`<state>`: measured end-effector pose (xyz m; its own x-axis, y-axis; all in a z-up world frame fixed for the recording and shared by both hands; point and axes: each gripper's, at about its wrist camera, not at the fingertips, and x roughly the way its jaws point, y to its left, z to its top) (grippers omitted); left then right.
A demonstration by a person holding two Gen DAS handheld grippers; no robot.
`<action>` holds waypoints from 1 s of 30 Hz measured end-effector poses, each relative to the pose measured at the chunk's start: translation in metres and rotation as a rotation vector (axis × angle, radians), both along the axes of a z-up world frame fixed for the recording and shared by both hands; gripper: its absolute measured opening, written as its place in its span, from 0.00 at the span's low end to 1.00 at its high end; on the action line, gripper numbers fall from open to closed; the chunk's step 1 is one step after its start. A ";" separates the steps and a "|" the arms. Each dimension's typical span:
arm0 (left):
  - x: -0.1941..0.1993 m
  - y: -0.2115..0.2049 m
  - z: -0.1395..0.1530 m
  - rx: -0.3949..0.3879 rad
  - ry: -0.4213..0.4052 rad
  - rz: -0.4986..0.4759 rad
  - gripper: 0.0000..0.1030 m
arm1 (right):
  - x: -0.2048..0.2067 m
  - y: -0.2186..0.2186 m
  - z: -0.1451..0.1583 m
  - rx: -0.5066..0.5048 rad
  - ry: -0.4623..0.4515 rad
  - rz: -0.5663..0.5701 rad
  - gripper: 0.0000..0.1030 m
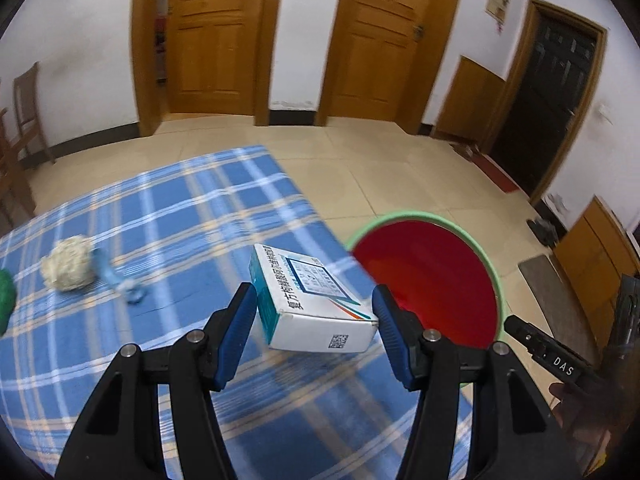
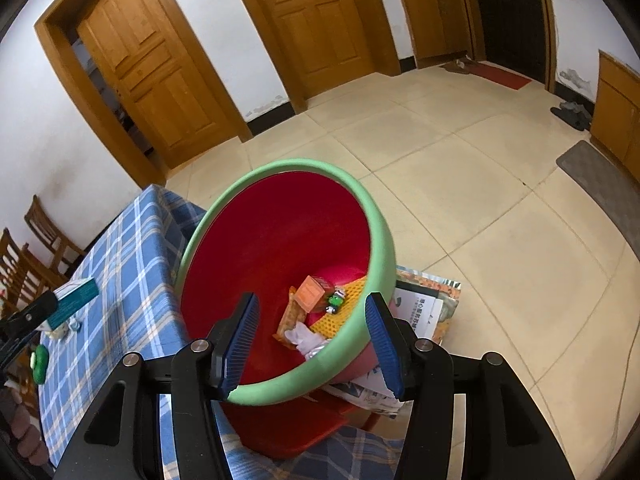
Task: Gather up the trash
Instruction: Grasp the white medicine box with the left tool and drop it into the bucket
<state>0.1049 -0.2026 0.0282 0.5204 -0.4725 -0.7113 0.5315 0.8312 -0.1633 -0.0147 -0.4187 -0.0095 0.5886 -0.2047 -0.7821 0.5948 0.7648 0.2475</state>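
the left gripper (image 1: 314,312) holds a white and teal medicine box (image 1: 308,296) clamped between its blue pads, jaws about half open, the box tilted and lifted above the blue plaid tablecloth (image 1: 168,216). the red bin with a green rim (image 1: 430,280) stands just right of the table edge, close to the box. on the cloth to the far left lie a crumpled cream wad (image 1: 68,264), a blue scrap (image 1: 120,280) beside it, and a green item (image 1: 6,300) at the picture's edge.

the right gripper (image 2: 310,344) has its jaws about half open, either side of the bin's near rim (image 2: 304,380); contact between pads and rim cannot be told. orange packaging (image 2: 310,294) and white wrappers (image 2: 302,338) lie inside the bin. printed papers (image 2: 424,308) lie on the floor to its right.
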 end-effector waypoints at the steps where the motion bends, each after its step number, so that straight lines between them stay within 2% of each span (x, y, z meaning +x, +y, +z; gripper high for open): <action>1: 0.000 -0.006 0.000 0.003 0.002 -0.010 0.58 | -0.002 -0.002 -0.001 0.005 -0.002 -0.004 0.55; 13: -0.006 -0.074 -0.007 0.061 -0.001 -0.147 0.59 | -0.010 -0.014 -0.006 0.044 -0.015 -0.023 0.55; 17: -0.009 -0.078 -0.006 0.059 -0.004 -0.154 0.63 | -0.011 -0.016 -0.008 0.051 -0.014 -0.023 0.55; 30: -0.009 -0.079 -0.009 0.048 0.023 -0.160 0.64 | -0.013 -0.015 -0.005 0.052 -0.024 -0.024 0.55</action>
